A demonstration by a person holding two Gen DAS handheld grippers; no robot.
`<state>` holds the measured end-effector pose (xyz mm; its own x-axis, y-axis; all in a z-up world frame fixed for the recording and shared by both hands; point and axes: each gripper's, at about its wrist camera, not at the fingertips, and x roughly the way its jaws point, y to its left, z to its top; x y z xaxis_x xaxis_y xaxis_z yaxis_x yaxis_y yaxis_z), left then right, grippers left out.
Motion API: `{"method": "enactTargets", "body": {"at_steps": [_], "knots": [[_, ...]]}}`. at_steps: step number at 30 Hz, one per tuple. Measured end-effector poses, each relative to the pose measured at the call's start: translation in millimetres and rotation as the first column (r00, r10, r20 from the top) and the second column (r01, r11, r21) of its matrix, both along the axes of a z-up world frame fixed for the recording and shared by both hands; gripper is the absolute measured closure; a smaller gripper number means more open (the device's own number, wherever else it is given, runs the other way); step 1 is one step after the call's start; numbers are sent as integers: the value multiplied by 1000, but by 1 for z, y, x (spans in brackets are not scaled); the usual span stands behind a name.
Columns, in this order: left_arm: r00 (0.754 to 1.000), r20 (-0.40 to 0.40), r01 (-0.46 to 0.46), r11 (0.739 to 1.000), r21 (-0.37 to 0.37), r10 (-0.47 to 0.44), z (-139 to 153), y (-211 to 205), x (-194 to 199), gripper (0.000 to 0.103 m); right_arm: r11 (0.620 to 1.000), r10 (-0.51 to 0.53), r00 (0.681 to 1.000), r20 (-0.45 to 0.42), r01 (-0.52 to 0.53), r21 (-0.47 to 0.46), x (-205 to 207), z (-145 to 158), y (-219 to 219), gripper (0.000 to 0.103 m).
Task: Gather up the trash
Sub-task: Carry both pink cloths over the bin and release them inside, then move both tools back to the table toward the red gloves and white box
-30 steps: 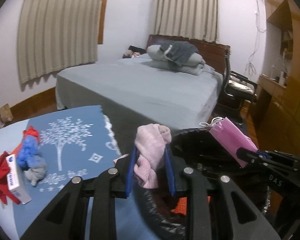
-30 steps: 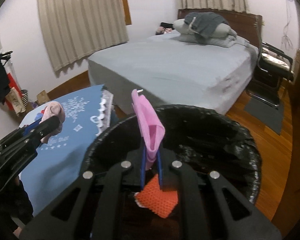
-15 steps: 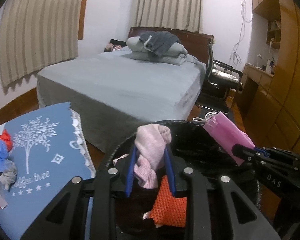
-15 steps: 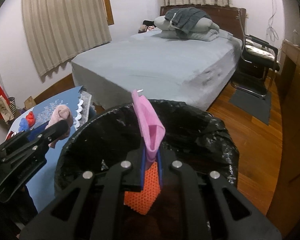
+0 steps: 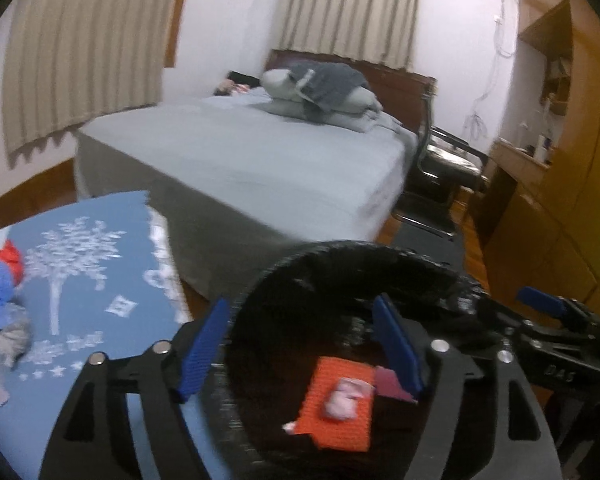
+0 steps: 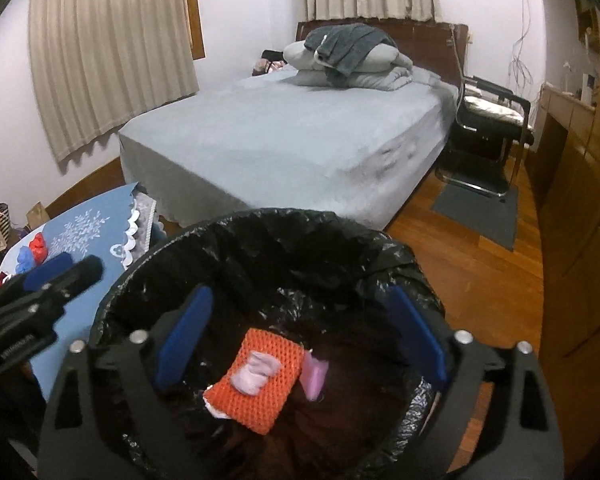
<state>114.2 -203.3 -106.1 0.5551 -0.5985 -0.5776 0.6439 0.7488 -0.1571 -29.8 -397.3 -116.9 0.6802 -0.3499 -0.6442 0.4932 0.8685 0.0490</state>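
Left hand-held gripper: jaws opening, standing wide over the near rim of the bin, nothing lying between the pads; half a second ago it was clamping the pale pink wad.
Right hand-held gripper: jaws opening, spread wide above the bin's mouth, nothing pressing on the pads; half a second ago it was pinching the pink bag upright.
Bin: black-lined, standing just beside the table, both grippers hanging over it.
Orange mesh: lying flat on the bin's bottom, its long axis running from near left to far right in the right view.
Pink wad: now resting on top of the orange mesh, crumpled, showing no clear long axis.
Pink bag: now lying in the bin, touching the mesh's right edge, its long axis running near to far.
Table: left of the bin, under a blue cloth with a white tree print.
Scraps: red, blue and grey pieces sitting at the table's left edge, still uncollected.
Left view only: the grey scrap and a white box edge at the far left; blurred.
Right view only: the floor mat and bags by the left wall.
Bed: lying beyond the bin, grey cover, pillows piled at the headboard.
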Motion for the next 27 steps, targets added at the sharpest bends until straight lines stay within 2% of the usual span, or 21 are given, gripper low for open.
{"method": "enactTargets", "body": {"at_steps": [5,13,20,27], "knots": [[992,60,-115,993,1,114,7,40,8,16,999,32,999,14,-32,9,9,3,14,8],[964,110,-244,969,25,240,14,98,14,15,992,120,992,25,-121,22,39,5,52,8],[926,124,-364,931,36,358,12,157,18,15,973,230,973,32,-231,25,73,2,101,8],[875,133,-476,878,58,466,6,212,20,15,945,323,946,33,-324,31,100,-4,146,8]]}}
